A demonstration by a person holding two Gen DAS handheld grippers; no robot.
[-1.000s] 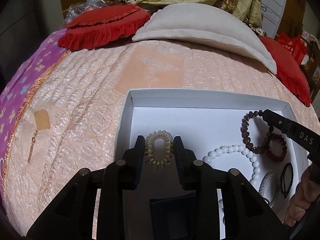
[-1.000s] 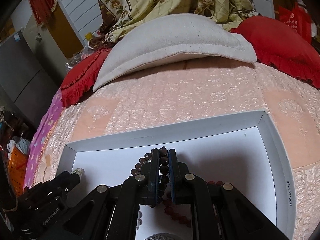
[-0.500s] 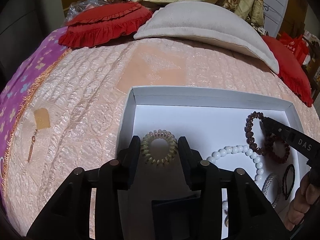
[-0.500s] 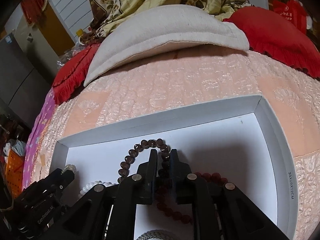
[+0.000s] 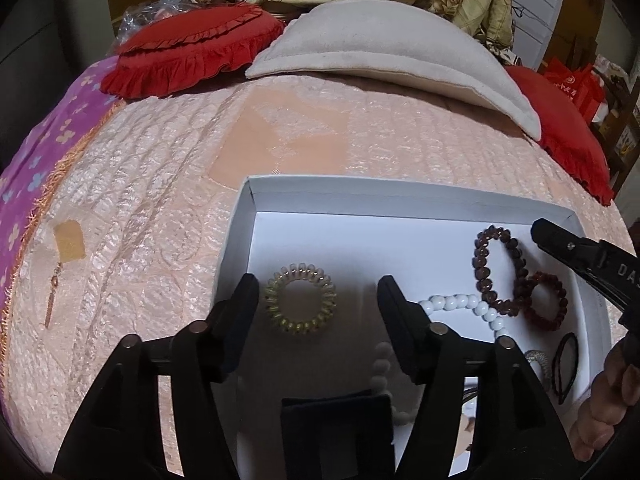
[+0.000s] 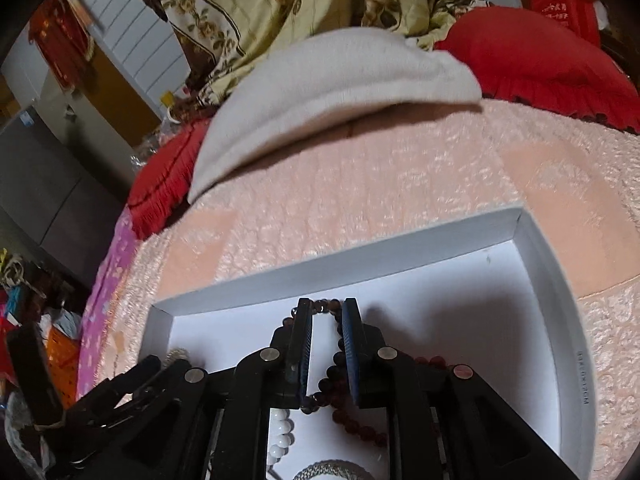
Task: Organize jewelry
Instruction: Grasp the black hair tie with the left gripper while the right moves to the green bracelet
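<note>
Inside box, coil tie lies flat between my opening left gripper jaws, untouched. Right gripper slightly parted, brown bracelet loose between, unpinched. Risk: lifting either snags beads, drags bracelets together, tangles.

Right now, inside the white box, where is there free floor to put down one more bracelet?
Free: the box floor along the far wall, behind the coil hair tie. Crowded: the right side, with the brown bead bracelet, red bracelet and white beads.

Pink quilted bed, red cushions
</note>
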